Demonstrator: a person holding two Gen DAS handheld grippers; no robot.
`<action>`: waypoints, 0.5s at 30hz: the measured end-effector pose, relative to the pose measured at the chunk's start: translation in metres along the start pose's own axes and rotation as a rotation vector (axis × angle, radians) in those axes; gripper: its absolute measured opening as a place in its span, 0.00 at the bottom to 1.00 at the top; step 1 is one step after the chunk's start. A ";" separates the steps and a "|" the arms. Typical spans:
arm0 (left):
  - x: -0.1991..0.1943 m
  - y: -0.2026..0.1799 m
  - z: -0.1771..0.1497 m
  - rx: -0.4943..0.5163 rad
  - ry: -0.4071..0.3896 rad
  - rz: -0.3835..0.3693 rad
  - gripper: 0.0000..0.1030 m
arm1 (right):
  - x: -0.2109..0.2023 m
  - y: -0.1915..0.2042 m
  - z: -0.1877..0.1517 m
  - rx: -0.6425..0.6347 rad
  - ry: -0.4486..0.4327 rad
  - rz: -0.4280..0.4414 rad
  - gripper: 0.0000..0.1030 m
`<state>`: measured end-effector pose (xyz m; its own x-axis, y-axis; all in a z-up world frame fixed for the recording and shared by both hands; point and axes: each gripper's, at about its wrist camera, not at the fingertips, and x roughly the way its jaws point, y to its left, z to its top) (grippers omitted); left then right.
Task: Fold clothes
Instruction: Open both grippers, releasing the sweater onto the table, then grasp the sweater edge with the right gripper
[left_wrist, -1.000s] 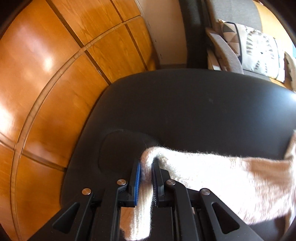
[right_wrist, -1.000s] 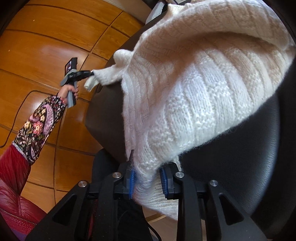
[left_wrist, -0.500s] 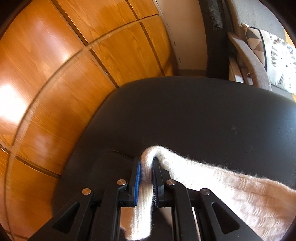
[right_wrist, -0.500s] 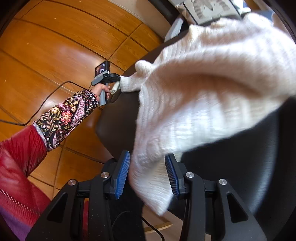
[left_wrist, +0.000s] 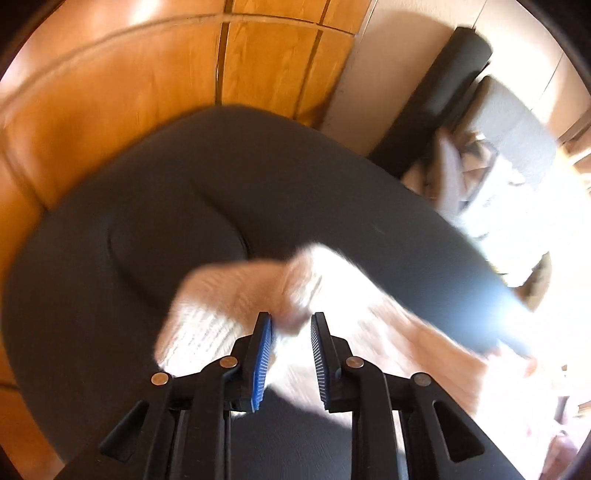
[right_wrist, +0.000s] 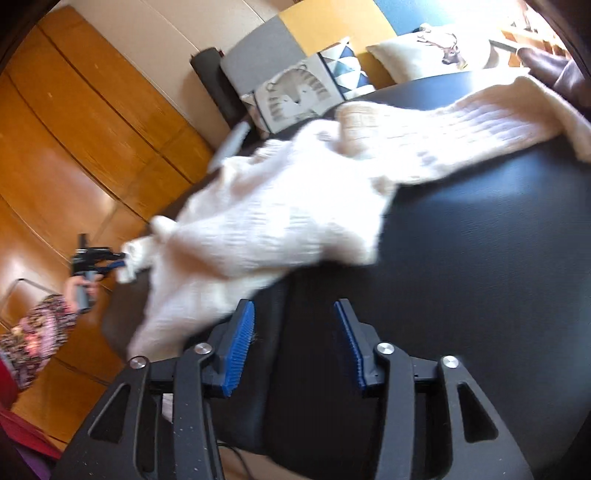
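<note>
Black seat bears the cream sweater; both hand-held grippers have just spread, seemingly clear.

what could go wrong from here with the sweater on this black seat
1. The white sweater lies bunched and skewed, one part trailing away across the black seat, so a fold started now would likely come out crooked.
2. Its near corner hangs over the seat edge by the right claw, whose jaws have just opened with nothing between them; it could slide toward the floor.
3. The left claw has just been opening, and knit between its pads may snag.
</note>
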<state>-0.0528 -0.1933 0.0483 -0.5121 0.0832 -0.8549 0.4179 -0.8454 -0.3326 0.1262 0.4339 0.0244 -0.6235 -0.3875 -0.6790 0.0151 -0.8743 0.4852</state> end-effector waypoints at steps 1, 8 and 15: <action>-0.004 -0.006 -0.020 0.012 0.029 -0.061 0.21 | 0.000 -0.004 0.002 -0.036 0.006 -0.023 0.48; -0.025 -0.062 -0.172 0.126 0.246 -0.411 0.22 | 0.030 -0.017 0.022 -0.315 0.082 -0.124 0.48; -0.027 -0.112 -0.273 0.162 0.366 -0.602 0.24 | 0.055 -0.003 0.038 -0.447 0.103 -0.085 0.48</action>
<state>0.1189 0.0434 -0.0004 -0.3227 0.7062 -0.6302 0.0118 -0.6628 -0.7487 0.0619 0.4260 0.0063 -0.5568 -0.3159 -0.7683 0.3167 -0.9357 0.1552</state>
